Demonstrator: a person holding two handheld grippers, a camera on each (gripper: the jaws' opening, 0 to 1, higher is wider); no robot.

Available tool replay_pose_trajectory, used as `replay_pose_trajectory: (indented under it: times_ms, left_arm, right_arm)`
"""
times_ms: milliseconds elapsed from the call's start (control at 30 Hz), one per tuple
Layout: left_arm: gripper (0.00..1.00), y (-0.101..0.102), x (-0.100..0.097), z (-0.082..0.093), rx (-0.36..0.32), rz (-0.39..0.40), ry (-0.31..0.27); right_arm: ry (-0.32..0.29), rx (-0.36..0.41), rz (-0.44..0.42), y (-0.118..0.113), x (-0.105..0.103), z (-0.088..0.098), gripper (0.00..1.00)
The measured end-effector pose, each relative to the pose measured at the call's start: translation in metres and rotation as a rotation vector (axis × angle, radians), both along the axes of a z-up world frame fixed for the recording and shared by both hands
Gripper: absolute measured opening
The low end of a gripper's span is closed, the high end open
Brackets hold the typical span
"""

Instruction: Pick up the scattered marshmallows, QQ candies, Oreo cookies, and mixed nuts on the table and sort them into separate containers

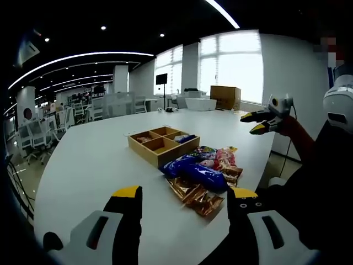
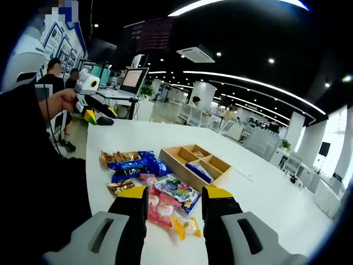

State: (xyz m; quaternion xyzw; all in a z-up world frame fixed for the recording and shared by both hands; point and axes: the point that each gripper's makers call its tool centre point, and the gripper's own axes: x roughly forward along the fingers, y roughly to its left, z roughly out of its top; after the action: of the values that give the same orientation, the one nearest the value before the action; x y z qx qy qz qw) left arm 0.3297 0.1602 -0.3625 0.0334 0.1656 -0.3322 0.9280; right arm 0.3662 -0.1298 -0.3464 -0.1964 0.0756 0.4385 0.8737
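Most of the sorting is left, as I judge it: the snack packets (image 2: 157, 190) lie heaped on the white table (image 1: 99, 160) just beside the wooden divided tray (image 1: 163, 144). That tray has 4 compartments; a blue packet (image 2: 197, 171) lies in 1, another holds something small I cannot identify, and the others look bare. Among the heap are blue cookie packs (image 1: 196, 171), gold-brown packets (image 1: 197, 197) and pink and yellow candy bags (image 2: 165, 212). The left gripper (image 1: 182, 200) hovers above the table with jaws wide and empty. The right gripper (image 2: 175, 199) hangs over the heap, jaws apart, gripping nothing.
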Motion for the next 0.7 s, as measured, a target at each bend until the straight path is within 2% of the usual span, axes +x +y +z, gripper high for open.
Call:
replay_pose_trajectory:
  times_ms: [300, 700]
  left_arm:
    - [0.66, -0.002, -0.001, -0.002, 0.003, -0.003, 0.004]
    - [0.65, -0.014, 0.006, -0.004, 0.02, -0.046, 0.007]
  right_arm:
    - [0.029, 0.015, 0.001, -0.01, -0.011, -0.006, 0.35]
    - [0.066, 0.034, 0.045, -0.009, -0.025, -0.007, 0.34]
